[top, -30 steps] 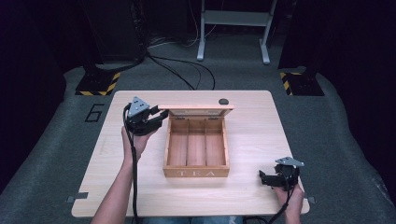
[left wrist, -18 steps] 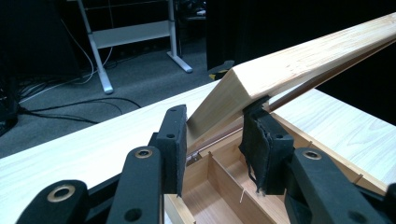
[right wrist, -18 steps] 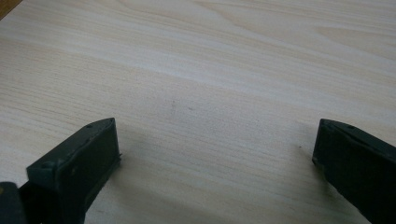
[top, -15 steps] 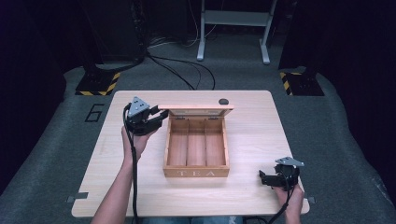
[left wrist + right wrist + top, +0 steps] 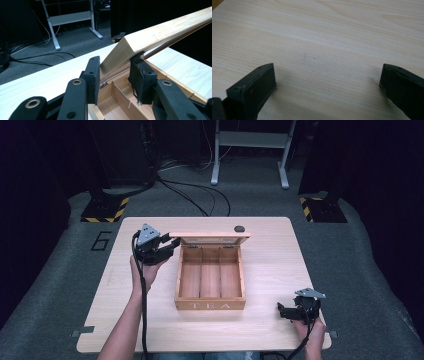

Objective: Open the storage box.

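A wooden tea box (image 5: 210,280) with three bare compartments stands in the middle of the table, "TEA" on its front wall. Its lid (image 5: 212,238) stands raised at the back. My left gripper (image 5: 172,245) is at the lid's left end, shut on it. In the left gripper view the pads (image 5: 92,75) clamp the lid's corner (image 5: 162,30) above the open box (image 5: 120,100). My right gripper (image 5: 281,310) rests near the table's front right corner. Its jaws stand wide open (image 5: 327,82) over bare wood.
A small dark round thing (image 5: 239,228) lies on the table (image 5: 280,260) just behind the lid. On the floor beyond are a white metal frame (image 5: 250,150), black cables (image 5: 200,195) and two yellow-black striped bases (image 5: 105,210).
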`<action>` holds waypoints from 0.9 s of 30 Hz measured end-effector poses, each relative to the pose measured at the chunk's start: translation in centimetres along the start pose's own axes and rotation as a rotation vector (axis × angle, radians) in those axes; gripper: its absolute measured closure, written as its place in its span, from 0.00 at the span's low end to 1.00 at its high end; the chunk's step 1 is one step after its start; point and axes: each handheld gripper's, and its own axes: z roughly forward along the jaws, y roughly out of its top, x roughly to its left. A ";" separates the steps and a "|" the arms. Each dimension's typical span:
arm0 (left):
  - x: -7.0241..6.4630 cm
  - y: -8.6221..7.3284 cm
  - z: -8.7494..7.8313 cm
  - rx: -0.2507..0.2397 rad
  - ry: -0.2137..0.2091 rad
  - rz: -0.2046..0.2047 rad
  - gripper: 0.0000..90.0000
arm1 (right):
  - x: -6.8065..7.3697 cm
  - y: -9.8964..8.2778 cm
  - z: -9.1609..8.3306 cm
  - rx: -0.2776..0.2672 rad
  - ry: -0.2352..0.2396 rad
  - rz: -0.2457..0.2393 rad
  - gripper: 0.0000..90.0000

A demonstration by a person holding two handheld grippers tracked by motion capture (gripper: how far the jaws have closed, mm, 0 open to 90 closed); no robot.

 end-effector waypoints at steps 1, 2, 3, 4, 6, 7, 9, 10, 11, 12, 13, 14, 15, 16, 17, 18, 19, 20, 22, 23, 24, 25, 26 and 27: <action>0.0 0.0 0.0 0.001 -0.001 0.000 0.67 | 0.0 0.0 0.0 0.000 0.000 0.000 0.00; 0.0 0.0 0.0 0.004 0.001 0.001 0.67 | 0.0 0.0 0.0 0.000 0.000 0.000 0.00; 0.0 0.0 0.0 0.004 0.001 0.001 0.67 | 0.0 0.0 0.0 0.000 0.000 0.000 0.00; 0.0 0.0 0.0 0.003 0.002 0.002 0.67 | 0.0 0.0 0.0 0.000 0.000 0.000 0.00; 0.0 0.0 0.0 0.004 0.001 0.002 0.67 | 0.0 0.0 0.0 0.000 0.000 0.000 0.00; 0.0 0.0 0.0 0.004 0.001 0.002 0.67 | 0.0 0.0 0.0 0.000 0.000 0.000 0.00; 0.0 0.0 0.0 0.004 0.001 0.002 0.67 | 0.0 0.0 0.0 0.000 0.000 0.000 0.00; 0.0 0.0 0.0 0.004 0.001 0.002 0.67 | 0.0 0.0 0.0 0.000 0.000 0.000 0.00; 0.0 0.0 0.0 0.004 0.001 0.003 0.67 | 0.0 0.0 0.0 0.000 0.000 0.000 0.00; 0.0 0.0 0.0 0.004 0.001 0.003 0.67 | 0.0 0.0 0.0 0.000 0.000 0.000 0.00; 0.0 0.0 0.0 0.003 0.001 0.003 0.67 | 0.0 0.0 0.0 0.000 0.000 0.000 0.00; 0.0 0.0 -0.1 0.004 -0.001 0.002 0.67 | 0.0 0.0 0.0 0.000 0.000 0.000 0.00; 0.0 0.0 -0.1 0.004 -0.001 0.002 0.67 | 0.0 0.0 0.0 0.000 0.000 0.000 0.00; 0.0 0.0 -0.1 0.004 -0.001 0.002 0.67 | 0.0 0.0 0.0 0.000 0.000 0.000 0.00; 0.0 0.0 -0.1 0.004 -0.001 0.003 0.67 | 0.0 0.0 0.0 0.000 0.000 0.000 0.00; 0.0 0.0 -0.1 0.003 0.000 0.003 0.67 | 0.0 0.0 0.0 0.000 0.000 0.000 0.00; 0.0 0.0 0.0 0.003 -0.001 0.003 0.67 | 0.0 0.0 0.0 0.000 0.000 0.000 0.00; 0.0 0.0 -0.1 0.003 -0.001 0.003 0.67 | 0.0 0.0 0.0 0.000 0.000 0.000 0.00; 0.0 0.0 0.0 0.003 -0.001 0.003 0.67 | 0.0 0.0 0.0 0.000 0.000 0.000 0.00; 0.0 0.0 -0.1 0.006 -0.003 0.004 0.67 | 0.0 0.0 0.0 0.000 0.000 0.000 0.00; 0.0 0.0 -0.1 0.006 -0.003 0.004 0.67 | 0.0 0.0 0.0 0.000 0.000 0.000 0.00; 0.0 0.0 -0.1 0.006 -0.004 0.004 0.67 | 0.0 0.0 0.0 0.000 0.000 0.000 0.00; 0.0 0.0 -0.1 0.006 -0.004 0.004 0.67 | 0.0 0.0 0.0 0.000 0.000 0.000 0.00; 0.0 0.0 -0.1 0.006 -0.004 0.004 0.67 | 0.0 0.0 0.0 0.000 0.000 0.000 0.00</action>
